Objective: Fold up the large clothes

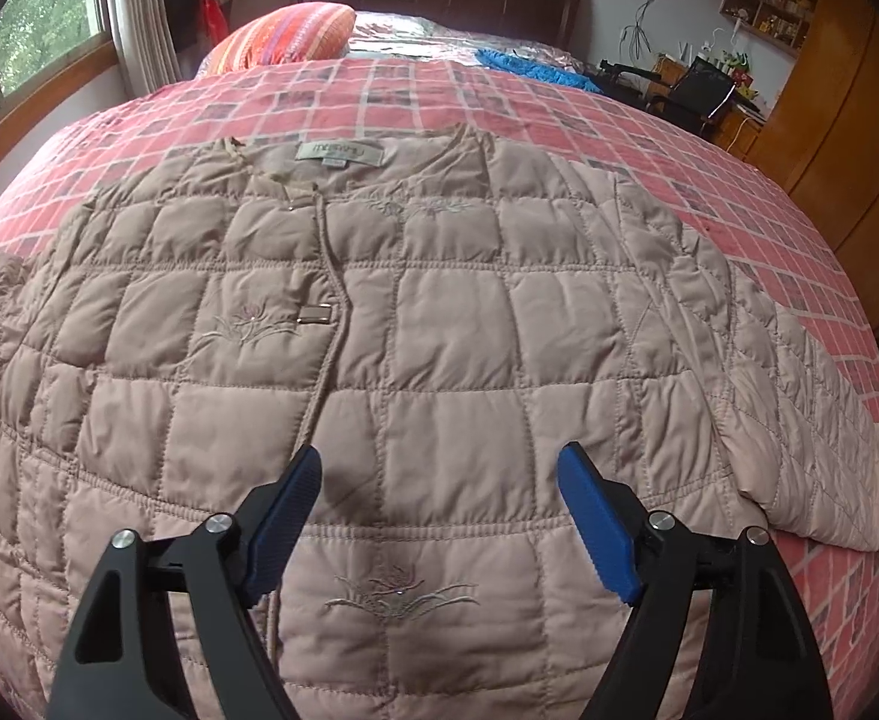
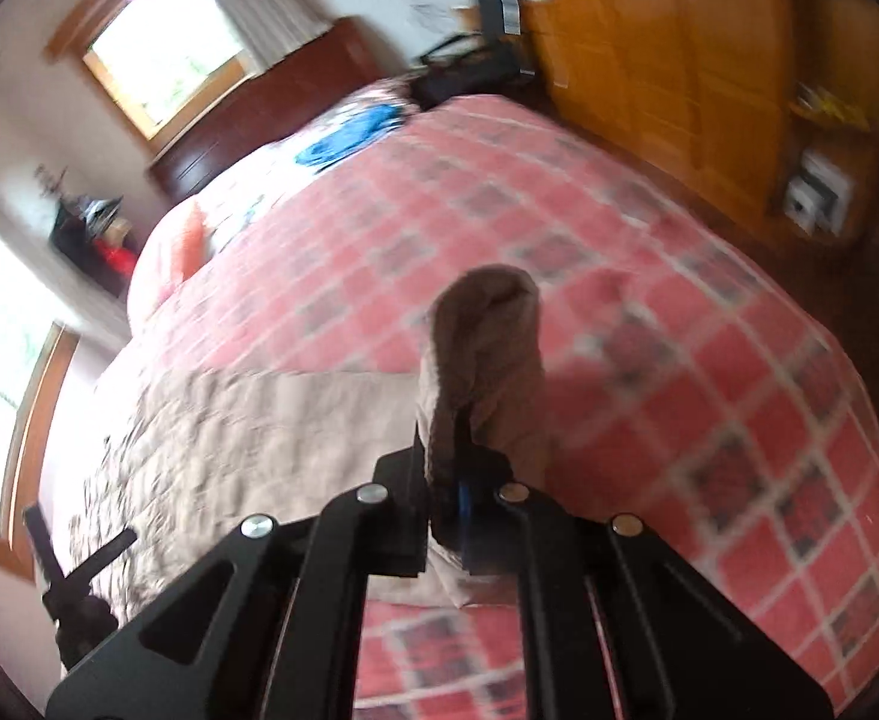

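Checked pink bedspread [image 1: 649, 138] carries the quilted beige jacket [image 1: 379, 330], flat, collar far from my left gripper [image 1: 439, 480], which hovers wide above the hem. My right gripper [image 2: 457, 480] pinches the sleeve cuff [image 2: 487, 360], ready to fold inward.

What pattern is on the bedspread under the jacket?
Pink-red squares with white grid lines, bedspread; clearest in the left wrist view.

Matt quilted cloth jacket [image 1: 439, 348]; checked cloth bedspread [image 1: 589, 120]; glossy wood wardrobe [image 1: 847, 120].
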### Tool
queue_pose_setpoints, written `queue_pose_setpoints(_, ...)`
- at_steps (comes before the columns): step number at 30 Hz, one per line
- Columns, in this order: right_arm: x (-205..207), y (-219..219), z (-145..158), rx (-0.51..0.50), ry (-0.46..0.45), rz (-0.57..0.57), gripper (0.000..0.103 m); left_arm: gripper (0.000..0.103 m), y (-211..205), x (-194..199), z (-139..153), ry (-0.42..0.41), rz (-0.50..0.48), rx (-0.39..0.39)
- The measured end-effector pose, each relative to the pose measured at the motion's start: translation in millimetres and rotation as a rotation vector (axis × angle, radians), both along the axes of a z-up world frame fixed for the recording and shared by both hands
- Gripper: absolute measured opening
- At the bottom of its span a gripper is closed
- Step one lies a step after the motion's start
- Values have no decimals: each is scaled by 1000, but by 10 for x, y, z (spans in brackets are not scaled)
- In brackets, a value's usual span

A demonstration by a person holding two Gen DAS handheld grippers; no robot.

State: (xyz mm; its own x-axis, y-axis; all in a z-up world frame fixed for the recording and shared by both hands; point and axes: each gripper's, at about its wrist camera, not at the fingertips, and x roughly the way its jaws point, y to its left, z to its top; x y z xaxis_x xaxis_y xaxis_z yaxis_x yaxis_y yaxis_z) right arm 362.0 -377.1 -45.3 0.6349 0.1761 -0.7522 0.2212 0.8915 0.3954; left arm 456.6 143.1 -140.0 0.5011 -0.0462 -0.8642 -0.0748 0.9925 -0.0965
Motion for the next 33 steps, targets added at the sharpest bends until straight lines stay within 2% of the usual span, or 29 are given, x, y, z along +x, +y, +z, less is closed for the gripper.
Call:
queue_pose_setpoints(6, 290, 887, 117, -71, 7, 159, 6, 81, 65, -19, -26, -2, -11, -16)
queue_pose_setpoints(12, 482, 1653, 105, -43, 1, 321, 6, 81, 123, -47, 50, -14, -26, -35)
queue_pose_setpoints(15, 608, 1953, 53, -37, 22, 377, 6, 81, 165, -42, 98, -25, -21, -31)
queue_pose_setpoints(21, 828, 2226, -256, -59, 92, 441, 7, 80, 209, -10, 71, -20, -24, -42)
queue_pose_setpoints(22, 870, 2279, -311, -62, 110, 448, 10, 75, 213, -2, 49, -15, -25, -48)
queue_pose_setpoints(23, 901, 2323, -368, -65, 129, 456, 13, 57, 215, 10, 20, -6, -32, -55)
queue_pose_setpoints(24, 908, 2368, -408, -69, 139, 460, 14, 50, 213, 23, -16, 9, -38, -63)
queue_pose_setpoints(27, 892, 2393, -466, -82, 150, 478, 24, 46, 225, 21, -66, 19, -34, -63)
queue_pose_setpoints(29, 883, 2499, -489, -76, 141, 493, 40, 41, 207, 13, -62, 17, -46, -49)
queue_pose_setpoints(32, 797, 2534, -399, -23, 111, 535, 51, 37, 214, 14, -42, 25, -49, -76)
queue_pose_setpoints(33, 735, 2477, -331, 36, 96, 553, 54, 37, 216, 13, -26, 28, -48, -92)
